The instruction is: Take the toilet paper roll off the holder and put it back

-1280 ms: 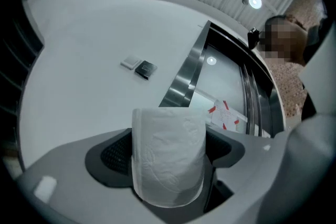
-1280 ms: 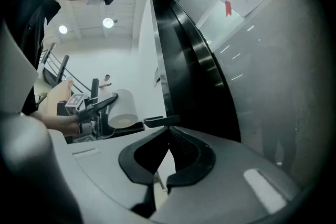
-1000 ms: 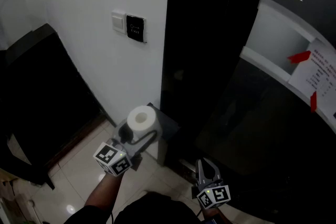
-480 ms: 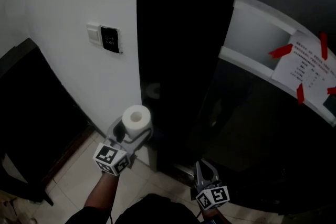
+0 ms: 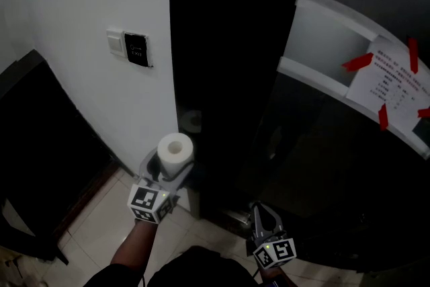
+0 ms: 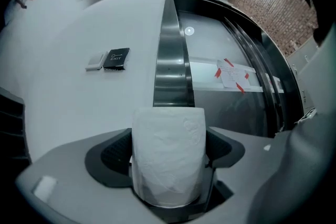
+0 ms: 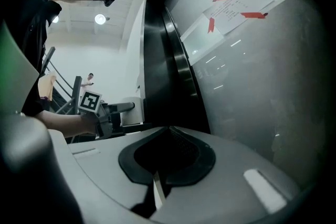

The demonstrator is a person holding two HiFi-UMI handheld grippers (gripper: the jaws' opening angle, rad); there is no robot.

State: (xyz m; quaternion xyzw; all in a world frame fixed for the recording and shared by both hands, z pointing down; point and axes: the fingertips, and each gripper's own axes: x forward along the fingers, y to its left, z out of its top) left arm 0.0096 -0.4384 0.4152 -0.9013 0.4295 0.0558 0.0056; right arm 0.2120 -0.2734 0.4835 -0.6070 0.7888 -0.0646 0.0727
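A white toilet paper roll (image 5: 175, 148) stands upright between the jaws of my left gripper (image 5: 169, 165), which is shut on it from both sides. In the left gripper view the roll (image 6: 168, 152) fills the gap, with the dark pads (image 6: 111, 159) pressed against its sides. It hangs just left of a black pillar (image 5: 222, 77), above the floor. My right gripper (image 5: 264, 220) hangs lower to the right, shut and empty; its pads (image 7: 181, 157) meet. The right gripper view catches the left gripper's marker cube (image 7: 90, 102). I cannot make out the holder.
A white wall (image 5: 80, 3) carries a switch plate and a black exit button (image 5: 136, 50). Right of the pillar is curved dark glass with a taped paper notice (image 5: 396, 87). Dark furniture (image 5: 40, 144) stands at the left on a pale tiled floor (image 5: 101, 225).
The head view has swung to the right. The left gripper and its roll now sit closer to the black pillar. The right gripper has hardly moved.
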